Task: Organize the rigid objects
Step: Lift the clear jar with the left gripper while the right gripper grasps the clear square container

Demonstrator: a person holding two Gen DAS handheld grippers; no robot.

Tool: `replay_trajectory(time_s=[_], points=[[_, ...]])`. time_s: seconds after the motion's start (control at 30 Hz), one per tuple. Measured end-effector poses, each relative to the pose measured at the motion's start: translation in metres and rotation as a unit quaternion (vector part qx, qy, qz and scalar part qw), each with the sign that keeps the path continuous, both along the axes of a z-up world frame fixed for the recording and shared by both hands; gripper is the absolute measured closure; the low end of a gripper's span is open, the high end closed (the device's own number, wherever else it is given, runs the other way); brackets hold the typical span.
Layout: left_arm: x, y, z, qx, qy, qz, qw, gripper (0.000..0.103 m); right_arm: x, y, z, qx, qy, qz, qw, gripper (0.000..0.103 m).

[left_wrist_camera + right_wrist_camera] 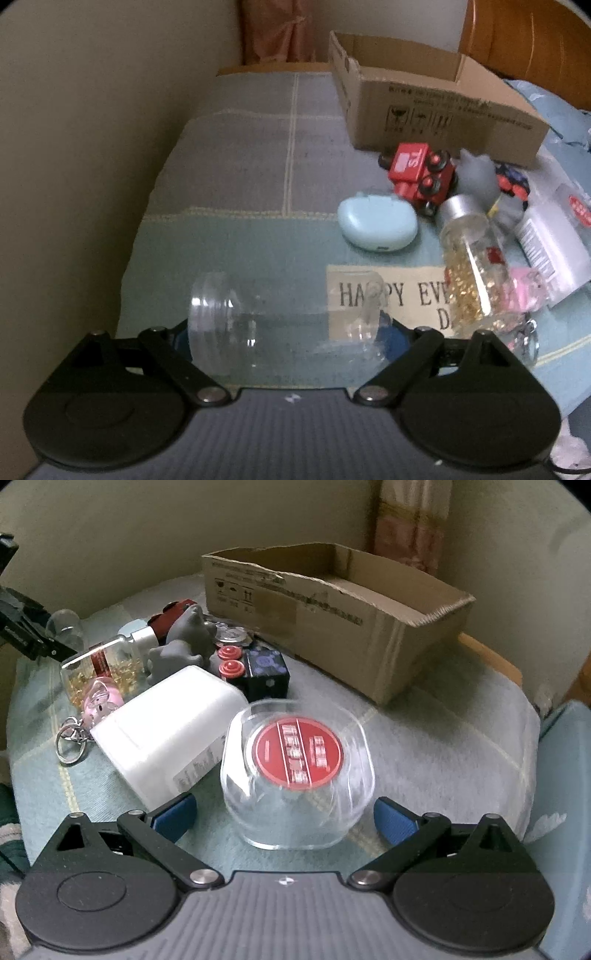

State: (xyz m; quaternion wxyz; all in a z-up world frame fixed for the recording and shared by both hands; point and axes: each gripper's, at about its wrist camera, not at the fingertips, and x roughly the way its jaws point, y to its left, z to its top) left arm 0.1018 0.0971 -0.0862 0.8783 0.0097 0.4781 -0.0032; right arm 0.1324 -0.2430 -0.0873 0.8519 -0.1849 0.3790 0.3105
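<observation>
Lying sideways, a clear cylindrical jar [280, 332] (smooth, ribbed-lidded) spans the jaws.

Wide bare stretch of the grey-green checked cloth [258, 155] on the left, from the near edge back to the open brown cardboard box [436, 110]; a gripper could pass there freely.

Right of it, a crowded patch: pale blue oval case [376, 225], red toy truck [417, 173], grey rubber animal figure [476, 173], clear bottle of gold beads [472, 269] lying tilted, white plastic tub [166, 731], dark cube [266, 672], all touching or just beside one another.

Box interior looks open from above. Open cloth also right of the clear lidded jar with red label [295, 775].
</observation>
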Motion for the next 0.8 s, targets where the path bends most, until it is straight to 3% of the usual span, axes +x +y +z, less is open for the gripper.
replay_trajectory(time_s=[0.07,0.2,0.47,0.8], points=[[0.001,-0.001,-0.002,0.003,-0.001,0.001,1.0000,0.011,0.004,0.003,0.001,-0.003,0.001,0.007,1.000,0.003],[0.001,-0.001,-0.004,0.004,-0.005,0.004,1.0000,0.011,0.009,0.002,0.004,0.013,0.019,0.002,1.000,0.023],[0.006,-0.003,-0.004,0.018,-0.016,0.005,0.9997,0.010,0.006,0.007,0.004,0.011,0.011,-0.020,1.000,0.021],[0.005,-0.001,0.006,0.004,-0.020,-0.008,0.9998,0.013,-0.014,0.008,0.017,-0.003,0.020,-0.074,0.997,0.023]])
